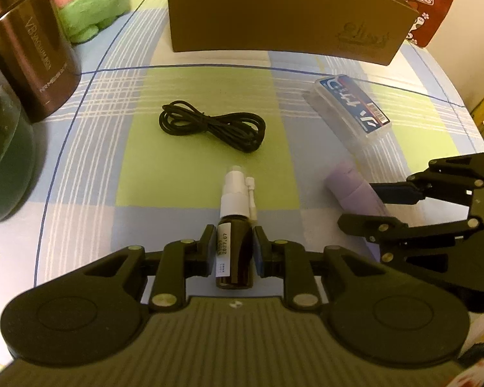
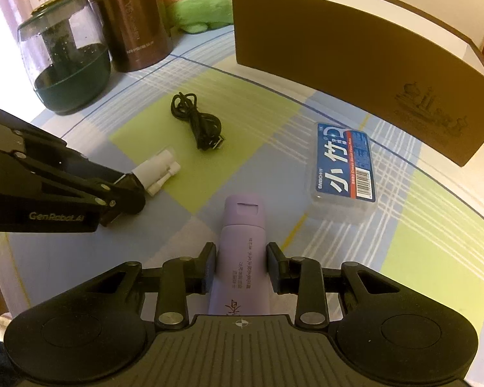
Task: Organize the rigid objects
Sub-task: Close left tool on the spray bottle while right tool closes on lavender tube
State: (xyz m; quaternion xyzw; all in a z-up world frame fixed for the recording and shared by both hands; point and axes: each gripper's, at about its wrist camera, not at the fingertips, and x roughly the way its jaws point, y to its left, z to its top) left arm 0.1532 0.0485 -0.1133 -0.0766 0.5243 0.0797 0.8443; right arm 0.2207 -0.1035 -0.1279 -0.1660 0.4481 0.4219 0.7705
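Landmark: the brown box (image 2: 364, 74) is taken as reference; its long front wall faces both grippers, and its top is open with a pale inside seen in the right wrist view.
Left gripper (image 1: 234, 248): clenched on the dark spray bottle (image 1: 234, 251), both pads pressed on its sides; the white nozzle end is pointed toward the box.
Right gripper (image 2: 241, 267): clamped on the purple tube (image 2: 240, 248), the 2 pads set against its body; the cap end is pointed toward the box.
Black cable (image 1: 213, 125): coiled on the cloth between the spray bottle and the box front, apart from both.
Clear plastic case (image 2: 342, 167): laid flat near the box's front wall, toward its right end, apart from the wall.
Checked cloth (image 1: 209, 77): a bare strip is left between the cable and the box front.
Brown canister (image 2: 129, 22): stood left of the box.
Green glass jar (image 2: 64, 61): stood beside the canister, on its side away from the box.
Plush toys (image 1: 90, 6): seen between canister and box, at the far edge.
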